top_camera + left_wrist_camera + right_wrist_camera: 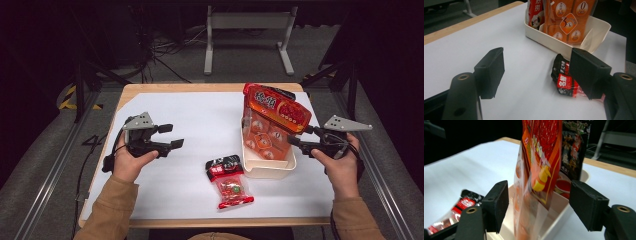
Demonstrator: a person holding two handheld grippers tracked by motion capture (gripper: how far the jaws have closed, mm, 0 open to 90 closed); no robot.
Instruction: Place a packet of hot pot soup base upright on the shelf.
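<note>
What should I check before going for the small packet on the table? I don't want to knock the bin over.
1. Right gripper let go of the orange bag: ok, jaws apart, pads off it.
2. Orange bag seated in the white bin: ok, standing, leaning.
3. Left gripper open: ok.
4. Small red-and-black packet reachable: ok, flat on the table, apart from the bin.
5. Left gripper lined up on the packet: not ok, off to the side.

Glossy plastic snack bag [274,116] stands in a smooth matt white tub [260,167]; the small packet [227,181] is shiny film; the table edge [200,87] is wood
</note>
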